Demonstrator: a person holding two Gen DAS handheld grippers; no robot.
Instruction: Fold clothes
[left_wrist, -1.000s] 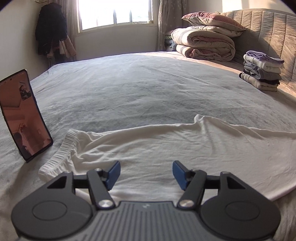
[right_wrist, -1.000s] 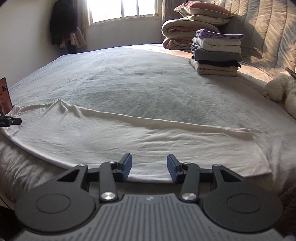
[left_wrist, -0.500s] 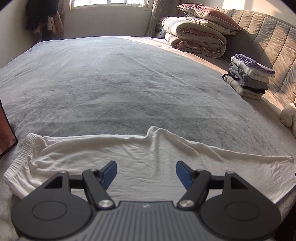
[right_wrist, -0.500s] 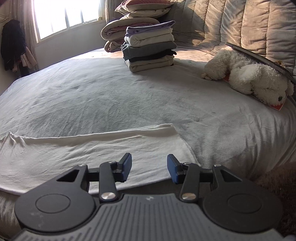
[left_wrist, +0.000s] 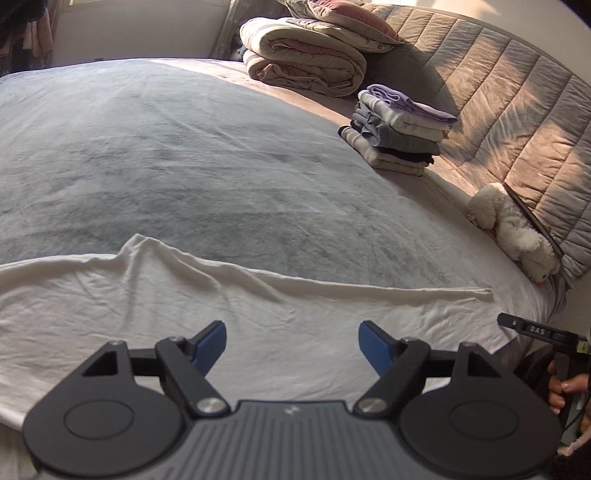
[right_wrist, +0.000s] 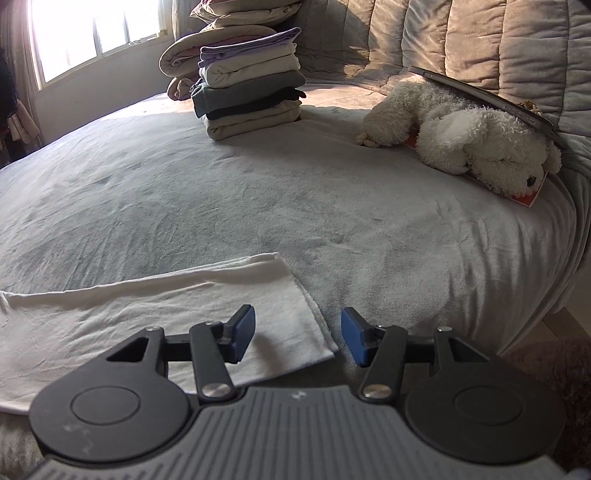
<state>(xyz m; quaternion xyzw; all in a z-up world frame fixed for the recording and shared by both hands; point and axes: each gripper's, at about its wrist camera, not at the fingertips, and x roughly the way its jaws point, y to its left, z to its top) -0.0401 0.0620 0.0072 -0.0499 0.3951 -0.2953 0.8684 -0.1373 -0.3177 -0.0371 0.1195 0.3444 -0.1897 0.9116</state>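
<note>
My left gripper (left_wrist: 291, 341) hangs over the white cloth (left_wrist: 147, 295), jaws opening, nothing between them. My right gripper (right_wrist: 297, 334) is opening too, empty, at the cloth's corner on the bed (right_wrist: 221, 203).

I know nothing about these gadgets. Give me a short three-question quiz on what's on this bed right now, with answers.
1. True or false: the left gripper is clamping the white garment.
2. What lies on top of the folded stack? A) lilac item B) black item C) beige item
3. Which toy lies by the headboard?

Key: 1. False; its jaws are opening above the cloth, nothing between them. 2. A. 3. A white plush dog.
</note>
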